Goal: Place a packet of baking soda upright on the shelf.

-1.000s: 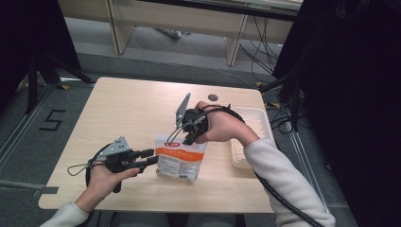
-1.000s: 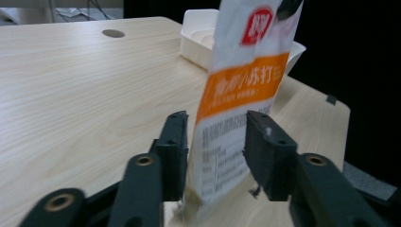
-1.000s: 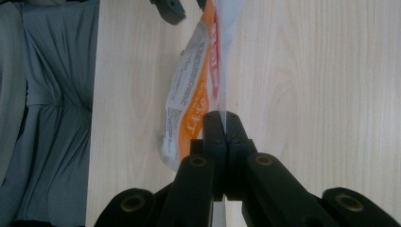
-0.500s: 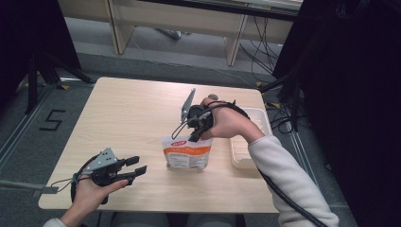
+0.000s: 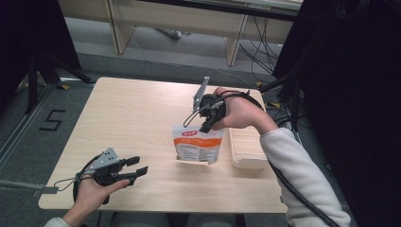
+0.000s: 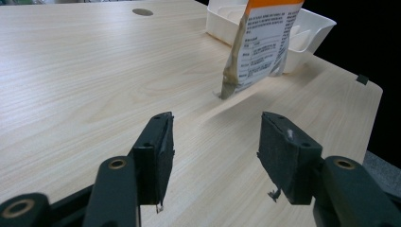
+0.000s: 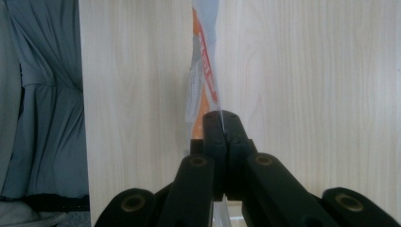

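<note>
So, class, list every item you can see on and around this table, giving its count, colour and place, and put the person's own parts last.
Orange-and-white printed plastic pouch: one, held upright by its top edge, bottom at the tabletop, centre-right.
White ribbed plastic tray: one, right edge of table, beside the pouch.
Small dark round spot: one, far side of tabletop.
Light wooden table: one, centre of the high view.
Pale wooden bench frame: one, behind the table.
Black number marking: one, on the grey floor at left.
Left gripper: one, black, near-left of table, jaws have just been opening, nothing between them.
Right gripper: one, black, pinching the pouch top.
White sleeve: one, right forearm.
</note>
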`<state>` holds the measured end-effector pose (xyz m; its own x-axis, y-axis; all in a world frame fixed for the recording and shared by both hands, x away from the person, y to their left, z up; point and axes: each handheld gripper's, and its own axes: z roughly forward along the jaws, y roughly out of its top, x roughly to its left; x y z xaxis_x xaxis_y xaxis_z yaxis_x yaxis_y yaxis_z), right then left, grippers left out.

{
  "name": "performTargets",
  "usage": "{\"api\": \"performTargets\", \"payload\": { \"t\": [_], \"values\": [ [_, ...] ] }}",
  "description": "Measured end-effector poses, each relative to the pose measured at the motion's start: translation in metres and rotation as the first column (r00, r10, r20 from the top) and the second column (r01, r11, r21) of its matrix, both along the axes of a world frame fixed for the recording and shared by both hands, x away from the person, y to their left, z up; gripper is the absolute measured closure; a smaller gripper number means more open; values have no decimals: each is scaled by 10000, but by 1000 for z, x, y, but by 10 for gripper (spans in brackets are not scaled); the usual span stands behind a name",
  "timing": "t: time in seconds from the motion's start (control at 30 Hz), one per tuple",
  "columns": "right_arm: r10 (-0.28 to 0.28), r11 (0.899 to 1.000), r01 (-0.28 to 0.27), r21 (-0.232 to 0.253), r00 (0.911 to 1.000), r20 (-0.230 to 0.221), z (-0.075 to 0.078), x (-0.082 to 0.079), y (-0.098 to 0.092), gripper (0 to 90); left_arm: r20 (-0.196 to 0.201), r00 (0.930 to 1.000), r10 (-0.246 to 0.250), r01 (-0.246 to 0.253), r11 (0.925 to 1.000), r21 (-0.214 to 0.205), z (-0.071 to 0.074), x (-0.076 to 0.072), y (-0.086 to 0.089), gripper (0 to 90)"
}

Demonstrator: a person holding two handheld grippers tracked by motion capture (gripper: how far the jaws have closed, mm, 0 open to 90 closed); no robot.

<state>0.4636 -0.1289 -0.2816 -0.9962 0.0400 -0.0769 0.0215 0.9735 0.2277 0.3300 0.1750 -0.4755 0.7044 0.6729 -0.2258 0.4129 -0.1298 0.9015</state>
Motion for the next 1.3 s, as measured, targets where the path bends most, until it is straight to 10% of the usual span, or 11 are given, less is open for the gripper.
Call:
{"api": "performTargets", "payload": {
  "t": [1.3],
  "values": [
    [-710, 9974, 719, -54, 9917, 1076, 39, 21, -101, 900, -89, 9999, -98, 95, 9996, -277, 0, 1, -1, 441]
  ]
}}
